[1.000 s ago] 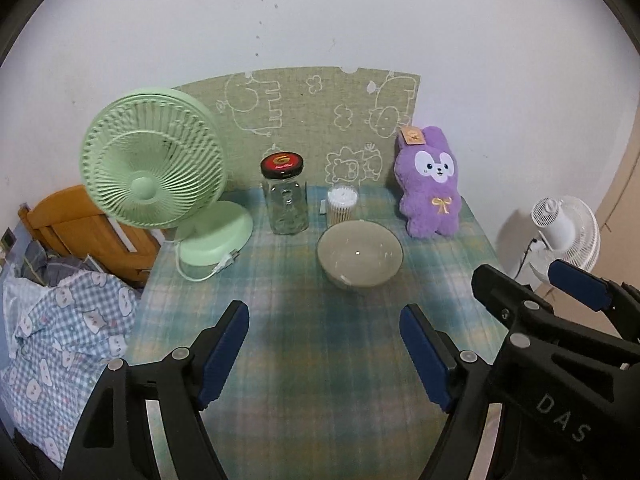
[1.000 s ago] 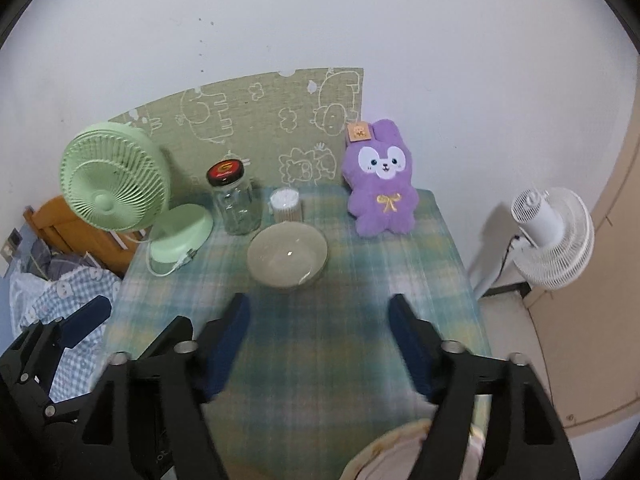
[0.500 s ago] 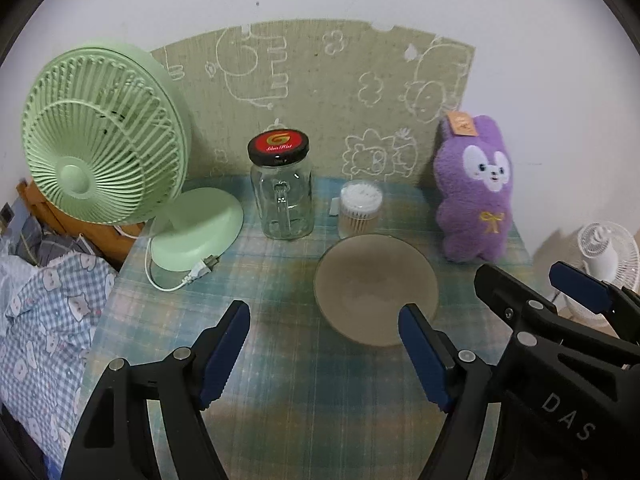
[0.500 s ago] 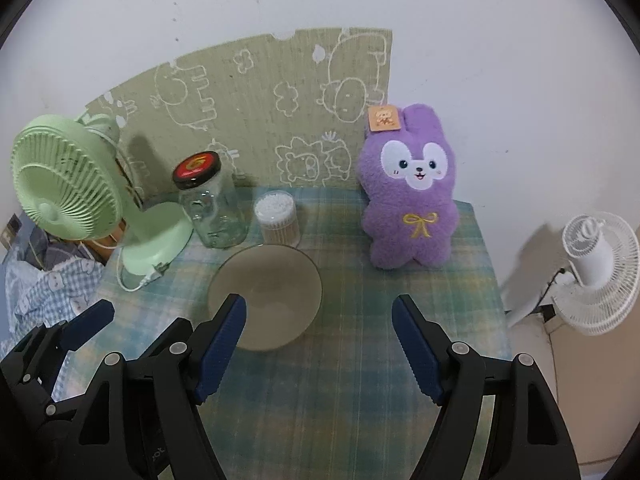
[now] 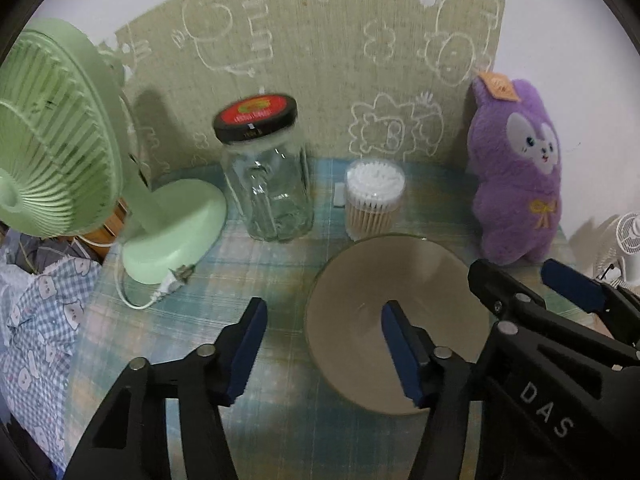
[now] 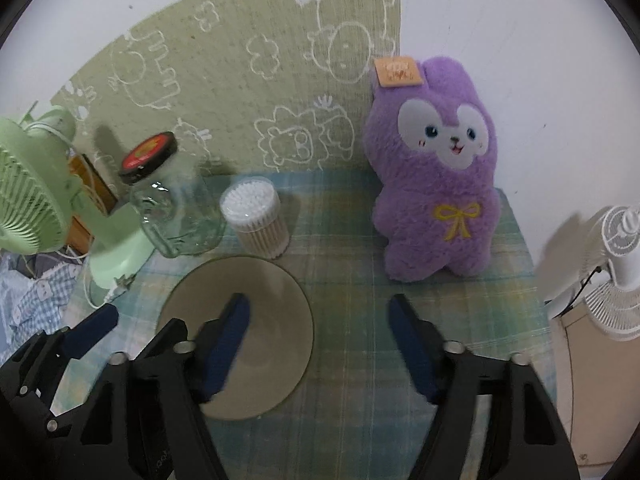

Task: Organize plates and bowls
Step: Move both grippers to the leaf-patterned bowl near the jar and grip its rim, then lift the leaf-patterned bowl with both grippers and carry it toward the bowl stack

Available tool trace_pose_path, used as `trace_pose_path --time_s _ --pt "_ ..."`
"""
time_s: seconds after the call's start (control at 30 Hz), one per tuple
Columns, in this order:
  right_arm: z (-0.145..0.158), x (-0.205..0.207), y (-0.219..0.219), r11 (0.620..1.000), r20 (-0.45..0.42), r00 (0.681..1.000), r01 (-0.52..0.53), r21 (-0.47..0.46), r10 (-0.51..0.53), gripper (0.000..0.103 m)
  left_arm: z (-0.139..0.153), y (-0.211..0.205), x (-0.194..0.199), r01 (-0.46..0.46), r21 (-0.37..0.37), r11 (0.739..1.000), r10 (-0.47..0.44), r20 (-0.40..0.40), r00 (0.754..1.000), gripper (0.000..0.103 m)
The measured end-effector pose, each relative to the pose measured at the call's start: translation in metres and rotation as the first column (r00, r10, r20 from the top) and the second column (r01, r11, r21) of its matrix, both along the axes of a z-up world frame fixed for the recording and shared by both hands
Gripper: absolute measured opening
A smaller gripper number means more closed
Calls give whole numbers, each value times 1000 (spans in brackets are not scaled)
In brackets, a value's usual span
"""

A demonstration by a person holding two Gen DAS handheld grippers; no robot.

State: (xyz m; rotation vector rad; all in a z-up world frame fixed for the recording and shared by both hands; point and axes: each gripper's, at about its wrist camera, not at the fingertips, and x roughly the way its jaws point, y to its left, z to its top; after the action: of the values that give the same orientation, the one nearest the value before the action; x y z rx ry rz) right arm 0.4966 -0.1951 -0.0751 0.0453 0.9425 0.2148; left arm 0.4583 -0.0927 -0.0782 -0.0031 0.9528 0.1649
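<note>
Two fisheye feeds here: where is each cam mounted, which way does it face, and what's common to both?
Left wrist: on the left gripper, angled down at the table; its fingers straddle the bowl's left rim, right gripper alongside.
Right wrist: on the right gripper, angled down, straddling the bowl's right rim; left gripper at lower left.
Shared: bowl, glass jar, cotton swabs, purple plush, green fan.

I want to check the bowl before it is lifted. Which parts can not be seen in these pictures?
- Bowl, left wrist view: near inside wall hidden behind the left gripper.
- Bowl, right wrist view: left part covered by the right gripper.
- Jar lid text: blurred.
</note>
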Motion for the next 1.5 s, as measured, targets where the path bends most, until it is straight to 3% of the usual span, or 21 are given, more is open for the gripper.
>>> trace_pose_path --time_s 0.1,0.47,0.57,1.07,1.5 --pt "-13 6 2 1000 -23 1000 -3 0 3 66 -13 2 7 -10 -11 1000 10 -29 1000 50" --pt "-44 18 9 1000 -92 996 -15 3 15 31 -39 3 18 -9 0 1000 9 -67 998 29" --pt "-48 20 13 1000 -107 994 -27 2 27 26 -42 2 20 -8 0 1000 8 -79 997 23" --pt "-48 20 16 1000 -130 991 -19 15 21 26 -43 4 19 -34 -27 999 31 -93 995 23" --pt "-21 -8 10 1000 -84 996 -11 2 11 26 -21 3 -8 -22 -46 999 19 -63 998 23"
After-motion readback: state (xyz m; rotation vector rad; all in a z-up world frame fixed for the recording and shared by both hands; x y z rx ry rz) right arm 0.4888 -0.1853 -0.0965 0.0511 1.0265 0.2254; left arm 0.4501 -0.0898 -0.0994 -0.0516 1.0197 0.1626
